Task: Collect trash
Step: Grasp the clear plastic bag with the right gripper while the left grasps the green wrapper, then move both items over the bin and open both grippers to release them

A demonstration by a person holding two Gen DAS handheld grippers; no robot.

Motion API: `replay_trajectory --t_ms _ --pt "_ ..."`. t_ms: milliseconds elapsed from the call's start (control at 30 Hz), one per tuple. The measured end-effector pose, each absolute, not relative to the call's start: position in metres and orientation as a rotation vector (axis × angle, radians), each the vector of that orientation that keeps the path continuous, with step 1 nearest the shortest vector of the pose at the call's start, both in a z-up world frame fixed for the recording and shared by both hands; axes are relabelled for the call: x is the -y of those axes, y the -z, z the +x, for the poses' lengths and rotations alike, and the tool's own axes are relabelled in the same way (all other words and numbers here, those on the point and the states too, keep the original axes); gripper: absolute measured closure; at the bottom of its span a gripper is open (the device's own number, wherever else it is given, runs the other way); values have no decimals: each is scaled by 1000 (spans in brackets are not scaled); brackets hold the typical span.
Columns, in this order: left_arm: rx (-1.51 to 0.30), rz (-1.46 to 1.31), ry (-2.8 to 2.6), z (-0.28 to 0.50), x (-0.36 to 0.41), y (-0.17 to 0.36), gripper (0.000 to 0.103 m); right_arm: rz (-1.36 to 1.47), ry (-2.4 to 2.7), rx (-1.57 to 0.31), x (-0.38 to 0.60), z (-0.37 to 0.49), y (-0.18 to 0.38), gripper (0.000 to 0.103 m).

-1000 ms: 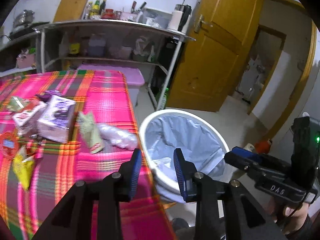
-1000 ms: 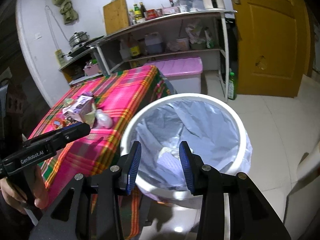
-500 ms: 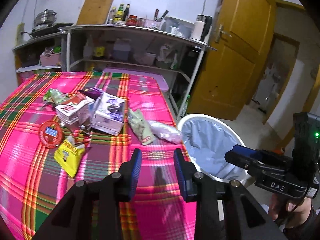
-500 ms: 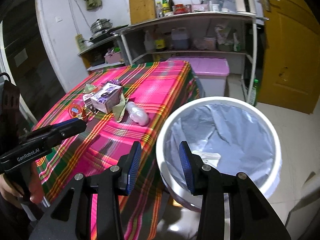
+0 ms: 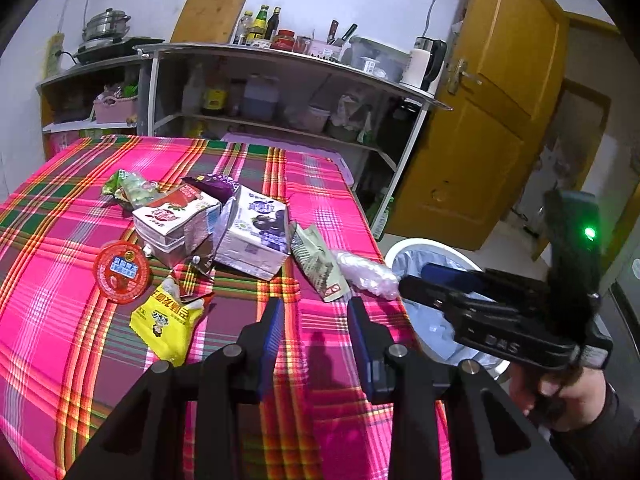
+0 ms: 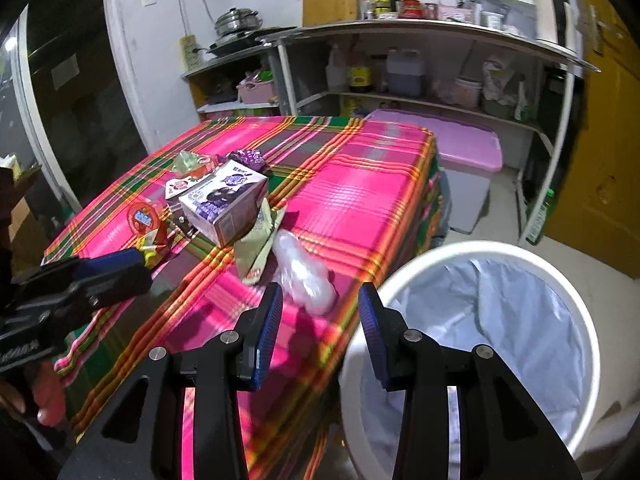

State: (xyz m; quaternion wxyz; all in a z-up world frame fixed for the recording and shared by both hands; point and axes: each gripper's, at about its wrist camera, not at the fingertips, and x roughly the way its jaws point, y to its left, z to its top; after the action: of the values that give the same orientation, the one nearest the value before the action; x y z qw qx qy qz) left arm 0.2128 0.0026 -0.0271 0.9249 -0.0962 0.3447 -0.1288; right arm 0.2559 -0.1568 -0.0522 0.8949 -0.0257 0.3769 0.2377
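Trash lies in a pile on the pink plaid tablecloth [image 5: 60, 320]: a purple milk carton [image 5: 256, 236], a red-and-white carton [image 5: 176, 216], a red round lid [image 5: 122, 272], a yellow wrapper [image 5: 168, 320], a pale green wrapper [image 5: 320, 264] and a crumpled clear plastic bag [image 5: 366, 274]. My left gripper [image 5: 316, 314] hovers open over the cloth just short of the pile, empty. My right gripper [image 6: 320, 300] is open too, over the table's corner, with the clear plastic bag [image 6: 304, 272] just beyond its fingertips. The white bin [image 6: 480, 248] with a grey liner stands beside the table.
Metal shelves [image 5: 280, 60] with bottles, pots and jars line the back wall. A pink-lidded tub [image 6: 460, 140] sits on the floor behind the table. The yellow door [image 5: 500, 120] is at the right. A person's hand [image 5: 560, 396] holds the right gripper's handle.
Both grippers have swung left, away from over the bin and toward the table. The trash pile now fills the left view, and the bin has slid to the right in both.
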Motion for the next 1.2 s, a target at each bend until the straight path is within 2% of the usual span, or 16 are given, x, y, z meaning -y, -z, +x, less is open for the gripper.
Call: replay_trajectory --t_ms 200,233,267,1200 --pt "-715 -205 264 217 -6 31 70 -45 -535 -833 140 279 69 63" --pt "-717 -206 264 218 -6 31 70 -43 -538 -836 138 280 70 70" --pt "-720 -205 265 220 -5 32 70 -42 -543 -840 138 280 72 73" --pt "-870 -157 229 306 49 64 70 142 -413 -770 223 227 53 74"
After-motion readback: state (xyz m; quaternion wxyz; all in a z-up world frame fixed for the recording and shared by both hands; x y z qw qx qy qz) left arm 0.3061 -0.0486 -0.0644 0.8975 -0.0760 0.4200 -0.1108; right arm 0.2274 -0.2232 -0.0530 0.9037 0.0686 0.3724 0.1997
